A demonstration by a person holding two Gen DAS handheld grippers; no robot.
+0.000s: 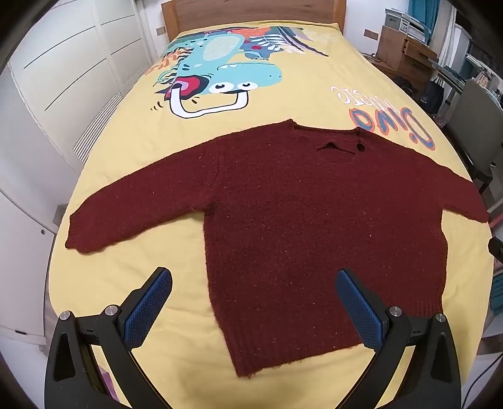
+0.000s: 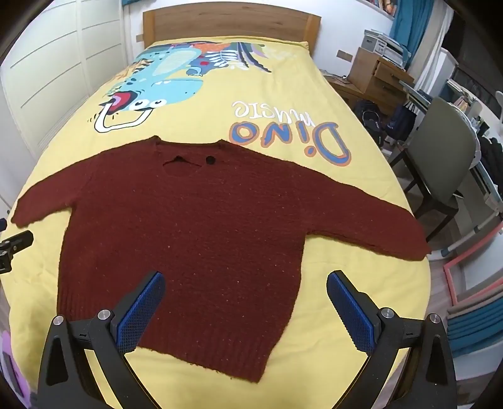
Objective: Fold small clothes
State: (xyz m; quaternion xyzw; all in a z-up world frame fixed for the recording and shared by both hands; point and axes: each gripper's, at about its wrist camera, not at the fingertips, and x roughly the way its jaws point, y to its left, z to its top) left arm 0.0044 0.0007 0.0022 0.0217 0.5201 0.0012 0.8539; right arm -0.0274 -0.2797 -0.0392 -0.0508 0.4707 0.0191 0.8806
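A dark red knitted sweater [image 1: 308, 220] lies flat on the yellow bedspread [image 1: 308, 91], collar away from me, both sleeves spread out to the sides. My left gripper [image 1: 253, 280] hovers open above the hem's left corner, blue pads wide apart, nothing between them. In the right wrist view the same sweater [image 2: 201, 232] fills the middle, and my right gripper [image 2: 245, 283] hangs open over its lower right part. A small black button [image 2: 210, 160] sits by the neck slit. The left gripper's black tip [image 2: 15, 242] shows at the left edge.
The bedspread [image 2: 283, 103] carries a dinosaur print and "Dino music" lettering. A wooden headboard [image 2: 229, 23] stands at the far end. White wardrobes [image 1: 63, 78] line the left side. A grey chair [image 2: 446, 163], desk and bags crowd the right side.
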